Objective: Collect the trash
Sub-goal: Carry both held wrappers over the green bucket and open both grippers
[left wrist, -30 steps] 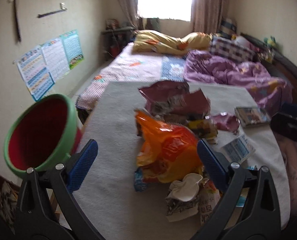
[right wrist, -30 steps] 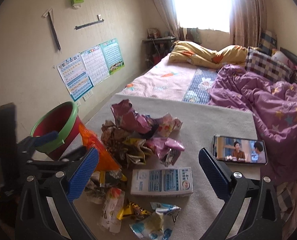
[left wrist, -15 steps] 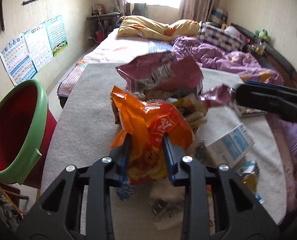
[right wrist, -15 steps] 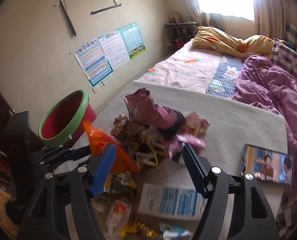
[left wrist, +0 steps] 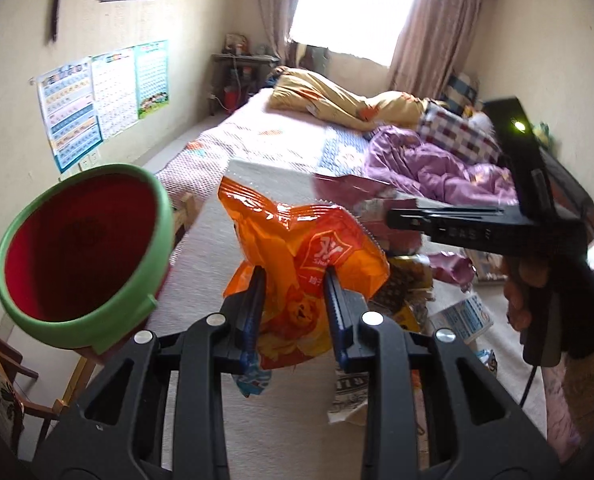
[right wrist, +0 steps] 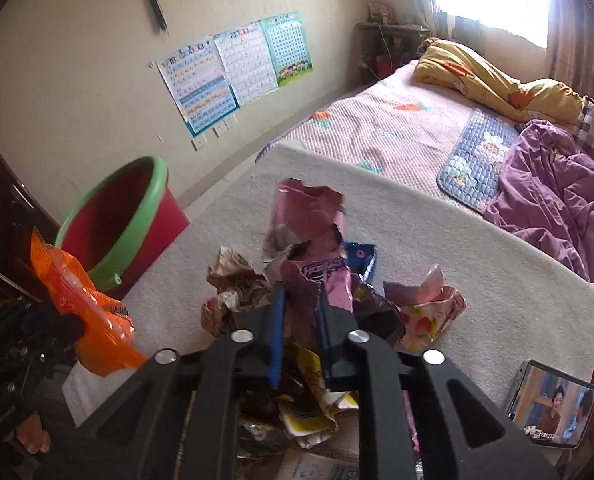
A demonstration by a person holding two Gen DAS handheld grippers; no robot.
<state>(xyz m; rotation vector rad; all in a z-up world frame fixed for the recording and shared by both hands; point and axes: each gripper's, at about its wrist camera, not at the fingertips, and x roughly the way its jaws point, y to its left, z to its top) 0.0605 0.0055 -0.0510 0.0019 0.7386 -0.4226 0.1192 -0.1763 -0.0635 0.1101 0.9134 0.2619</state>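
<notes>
My left claw (left wrist: 293, 312) pinches the orange snack bag (left wrist: 301, 256) between its pads; the green-rimmed red bin (left wrist: 81, 248) sits just left.

Someone's bedroom at home: rumpled purple duvet (right wrist: 557, 184) and yellow quilt (right wrist: 493, 76) on the bed at right, kids' learning posters (right wrist: 233, 68) (upper centre wall), curtained window (left wrist: 353, 4).

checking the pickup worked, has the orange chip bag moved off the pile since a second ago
Yes. The orange chip bag is shut in the left gripper, lifted off the pile and carried left toward the green-rimmed bucket, judged against the white table cover.
</notes>
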